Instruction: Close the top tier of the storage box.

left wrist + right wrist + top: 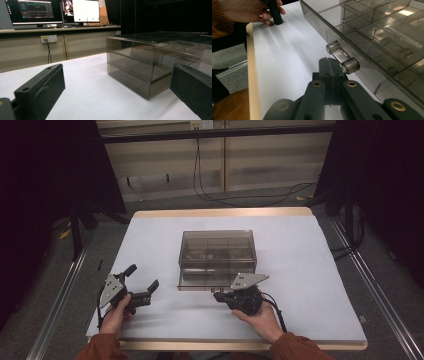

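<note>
One smoky drawer box (217,255), two grippers: left gripper (144,282) spread wide, right gripper (217,295) clenched empty beside one handle (342,58)

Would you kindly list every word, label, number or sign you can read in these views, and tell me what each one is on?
No text can be read.
Left monitor: graphs and interface lines, too small and blurred to read.
Right monitor: a white window with small dots, too blurred to read.
Wall socket plate: a small yellow sticker, unreadable.
Smoky clear drawer box, left gripper, right gripper: no markings visible.
</note>
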`<state>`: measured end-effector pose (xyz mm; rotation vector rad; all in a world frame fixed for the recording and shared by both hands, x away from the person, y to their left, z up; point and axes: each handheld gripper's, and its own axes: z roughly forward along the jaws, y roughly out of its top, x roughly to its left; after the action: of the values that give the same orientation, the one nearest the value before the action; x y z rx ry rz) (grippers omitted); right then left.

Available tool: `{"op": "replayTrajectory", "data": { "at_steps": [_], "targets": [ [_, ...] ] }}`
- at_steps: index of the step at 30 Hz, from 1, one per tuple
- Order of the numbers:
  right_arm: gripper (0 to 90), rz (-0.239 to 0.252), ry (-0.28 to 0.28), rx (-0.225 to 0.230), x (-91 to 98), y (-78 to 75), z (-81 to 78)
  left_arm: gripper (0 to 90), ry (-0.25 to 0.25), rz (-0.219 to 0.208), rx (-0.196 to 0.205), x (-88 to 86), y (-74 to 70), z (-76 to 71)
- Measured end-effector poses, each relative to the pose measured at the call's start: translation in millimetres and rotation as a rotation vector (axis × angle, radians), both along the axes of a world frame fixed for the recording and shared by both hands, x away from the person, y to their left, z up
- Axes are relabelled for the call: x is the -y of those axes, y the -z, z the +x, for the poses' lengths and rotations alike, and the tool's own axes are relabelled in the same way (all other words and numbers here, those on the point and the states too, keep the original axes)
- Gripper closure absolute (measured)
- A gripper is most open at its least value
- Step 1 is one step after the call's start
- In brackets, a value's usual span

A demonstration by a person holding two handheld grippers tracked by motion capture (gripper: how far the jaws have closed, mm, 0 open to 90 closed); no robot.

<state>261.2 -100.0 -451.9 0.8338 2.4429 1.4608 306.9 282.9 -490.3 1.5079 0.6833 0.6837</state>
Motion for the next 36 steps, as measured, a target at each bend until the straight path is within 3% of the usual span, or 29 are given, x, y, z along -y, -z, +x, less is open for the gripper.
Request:
{"op": "replayTrajectory", "data": {
  "at_steps": [36],
  "targets": [
    [90.0, 0.018, 0.029, 0.015, 3.1, -0.2, 5.2, 0.0, -0.002, -0.011, -0.001, 1.0, 0.1, 0.0]
  ]
}}
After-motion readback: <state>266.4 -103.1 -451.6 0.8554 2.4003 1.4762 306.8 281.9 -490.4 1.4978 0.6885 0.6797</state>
